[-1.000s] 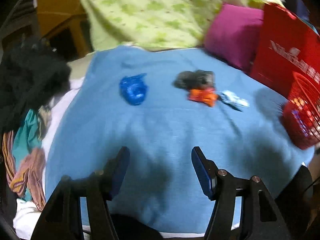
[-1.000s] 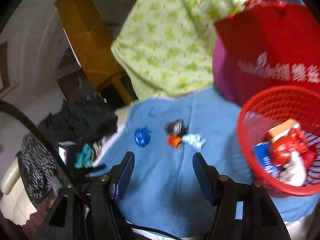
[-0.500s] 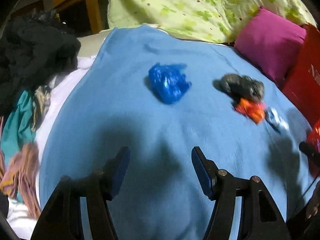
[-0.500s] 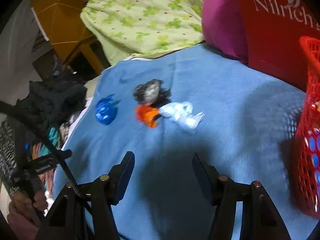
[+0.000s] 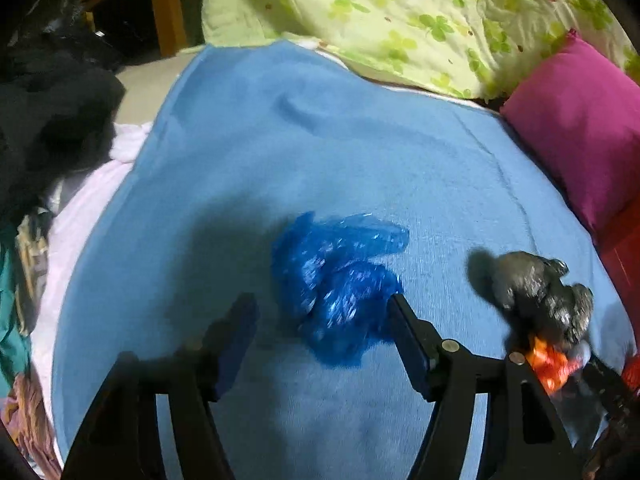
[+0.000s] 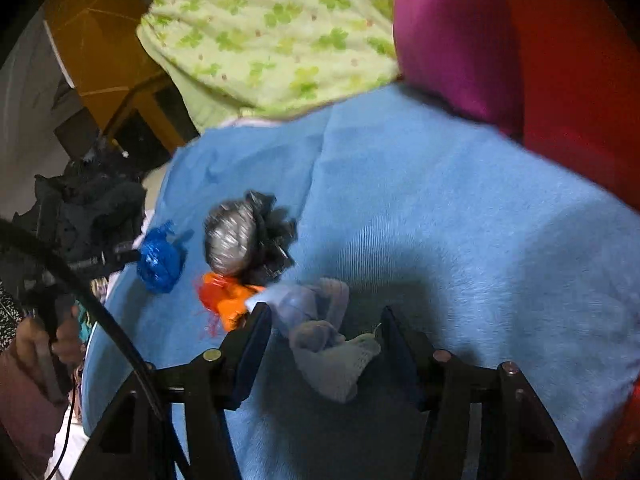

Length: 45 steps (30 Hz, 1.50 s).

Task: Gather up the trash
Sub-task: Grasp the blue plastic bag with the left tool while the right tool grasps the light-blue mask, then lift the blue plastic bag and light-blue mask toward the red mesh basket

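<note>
Trash is uncollected: 4 pieces lie on the blue bed cover [image 5: 360, 152]. Left gripper [image 5: 320, 312] straddles the blue bag [image 5: 336, 280], right gripper [image 6: 324, 320] the white wad [image 6: 328, 344]; both fingers spread, nothing gripped.

Spread over bed: blanket [image 5: 360, 152], bearing four pieces of trash. Leftmost: plastic bag [image 5: 340, 280], between fingers of left gripper [image 5: 322, 320], jaws apart, right finger touching it. Right of bag, apart from it: foil wad [image 5: 540, 288]. Before wad and touching it: wrapper [image 5: 548, 364]. Right of wrapper, touching it: tissue [image 6: 324, 340], between spread fingers of right gripper [image 6: 326, 334]. Behind blanket: quilt [image 5: 400, 12]. Right of quilt, at blanket's far right edge: pillow [image 5: 580, 120]. Off blanket's left edge: heap of clothes [image 5: 52, 120]. Behind clothes: wooden furniture [image 5: 160, 0].
</note>
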{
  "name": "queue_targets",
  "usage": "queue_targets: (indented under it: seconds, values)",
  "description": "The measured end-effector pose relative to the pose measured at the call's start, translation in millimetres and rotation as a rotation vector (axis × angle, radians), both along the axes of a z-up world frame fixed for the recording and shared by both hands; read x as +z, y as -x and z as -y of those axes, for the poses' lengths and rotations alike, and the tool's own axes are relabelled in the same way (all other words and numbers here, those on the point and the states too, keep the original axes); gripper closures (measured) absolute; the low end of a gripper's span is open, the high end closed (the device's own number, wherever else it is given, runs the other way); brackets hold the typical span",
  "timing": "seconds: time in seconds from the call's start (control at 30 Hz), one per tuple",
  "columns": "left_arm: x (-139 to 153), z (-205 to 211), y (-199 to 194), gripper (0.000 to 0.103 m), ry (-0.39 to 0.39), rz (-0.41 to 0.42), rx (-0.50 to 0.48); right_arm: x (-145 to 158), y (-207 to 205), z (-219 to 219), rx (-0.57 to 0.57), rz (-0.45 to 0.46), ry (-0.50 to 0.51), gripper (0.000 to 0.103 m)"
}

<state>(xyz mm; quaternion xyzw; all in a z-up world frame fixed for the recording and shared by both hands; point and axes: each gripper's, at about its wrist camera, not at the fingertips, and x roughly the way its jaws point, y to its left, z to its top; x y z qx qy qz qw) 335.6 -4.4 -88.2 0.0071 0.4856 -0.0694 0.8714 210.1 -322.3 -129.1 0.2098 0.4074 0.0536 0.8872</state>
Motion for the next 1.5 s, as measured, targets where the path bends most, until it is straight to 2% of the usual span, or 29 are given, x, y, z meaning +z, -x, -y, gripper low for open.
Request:
queue_targets:
  seconds: [0.03,0.1,0.13,0.2,0.23,0.33,0.43,0.5,0.67,0.87,0.93,1.1,1.23,1.5]
  values:
    - [-5.0,2.7,-5.3,0.034,0.002,-0.02,-0.001,0.3,-0.6,-1.7,0.003,0.006,0.016,0.052]
    - [-11.9,4.9,-10.4,0.034,0.03,-0.044,0.007,1.0,-1.0,-6.1,0.035,0.008,0.014,0.064]
    - [-15.0,5.1,-11.7,0.034,0.048,-0.055,0.008,0.3,-0.7,-9.3,0.047,0.008,0.026,0.066]
    - [-20.2,4.7,-12.2,0.037,0.06,-0.069,0.023,2.7,1.8,-17.2,0.055,0.022,0.081,0.074]
    - [-21.0,3.9,-11.0,0.047,0.071,-0.069,0.029,3.7,3.6,-19.6,0.058,0.028,0.087,0.075]
    - [-18.2,2.9,-4.1,0.055,0.082,-0.065,0.039,9.1,11.3,-20.9,0.05,0.058,0.084,0.076]
    - [-9.7,4.6,9.8,0.059,0.046,-0.036,0.032,18.0,23.9,-17.7,0.032,0.096,0.072,0.076]
    - [-2.1,1.7,20.9,0.059,0.051,-0.019,0.028,23.3,33.7,-15.7,0.027,0.117,0.061,0.076]
    - [28.4,-1.6,74.8,0.059,0.032,0.047,0.01,39.5,63.3,-23.3,0.026,0.195,0.075,0.076]
    - [57.1,5.0,150.4,0.059,-0.012,0.127,-0.05,43.2,110.0,-38.3,0.039,0.199,0.06,0.076]
    - [64.7,12.1,178.5,0.059,-0.062,0.15,-0.062,43.8,126.0,-42.5,0.045,0.198,0.047,0.076]
    - [86.9,22.0,230.3,0.059,-0.064,0.21,-0.076,51.7,170.2,-49.0,0.061,0.185,0.012,0.076]
    - [110.3,28.9,269.5,0.059,-0.07,0.299,-0.072,76.5,196.3,-50.5,0.057,0.197,0.014,0.076]
    - [148.8,34.5,320.2,0.059,-0.119,0.437,-0.09,141.7,245.5,-66.7,0.076,0.298,0.031,0.076]
